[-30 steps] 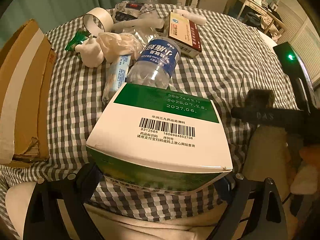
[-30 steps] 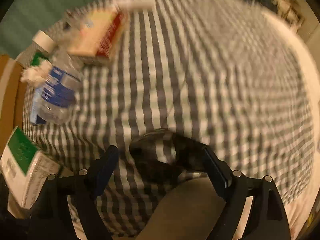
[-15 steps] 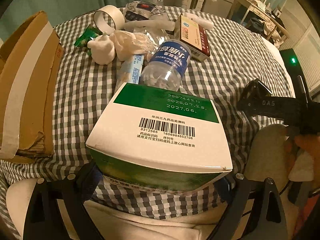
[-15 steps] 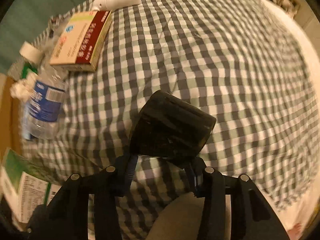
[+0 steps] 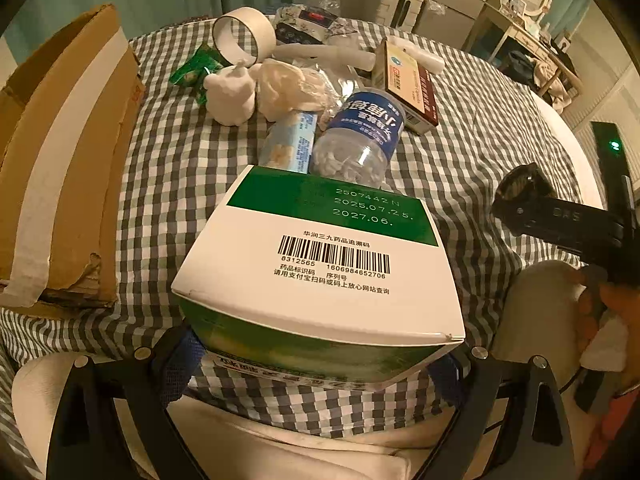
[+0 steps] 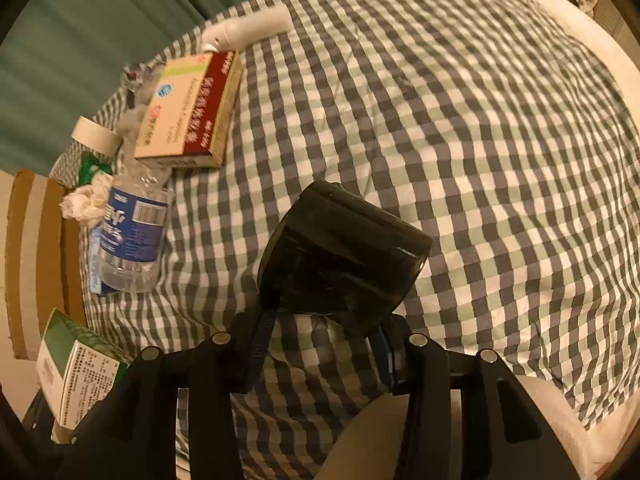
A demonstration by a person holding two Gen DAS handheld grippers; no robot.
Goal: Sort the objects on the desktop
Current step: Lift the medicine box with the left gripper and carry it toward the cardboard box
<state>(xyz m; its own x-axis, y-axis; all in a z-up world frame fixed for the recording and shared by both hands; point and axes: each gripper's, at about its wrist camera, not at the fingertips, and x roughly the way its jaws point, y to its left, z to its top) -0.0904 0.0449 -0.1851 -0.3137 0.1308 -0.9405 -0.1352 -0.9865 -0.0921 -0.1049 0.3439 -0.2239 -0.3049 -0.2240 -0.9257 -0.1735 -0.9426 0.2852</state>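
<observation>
My left gripper (image 5: 316, 364) is shut on a green and white medicine box (image 5: 320, 264) with a barcode on top, held above the near edge of the checked tablecloth (image 5: 168, 168). That box (image 6: 76, 376) also shows at the lower left of the right wrist view. My right gripper (image 6: 320, 344) is shut on a dark translucent cup (image 6: 344, 256), lifted off the cloth and tilted. In the left wrist view the right gripper (image 5: 520, 204) and the cup (image 5: 520, 184) appear at the right, with a hand (image 5: 600, 312) behind them.
A cardboard box (image 5: 60, 160) stands at the left. A water bottle (image 5: 360, 140), a red and cream box (image 5: 408, 84), a tape roll (image 5: 240, 36), crumpled tissue (image 5: 288, 88), a white figurine (image 5: 230, 98) and a blue packet (image 5: 292, 144) crowd the far cloth.
My right gripper closed on the dark cup and lifted it off the cloth. The left gripper drifted slightly with the medicine box still in it.
</observation>
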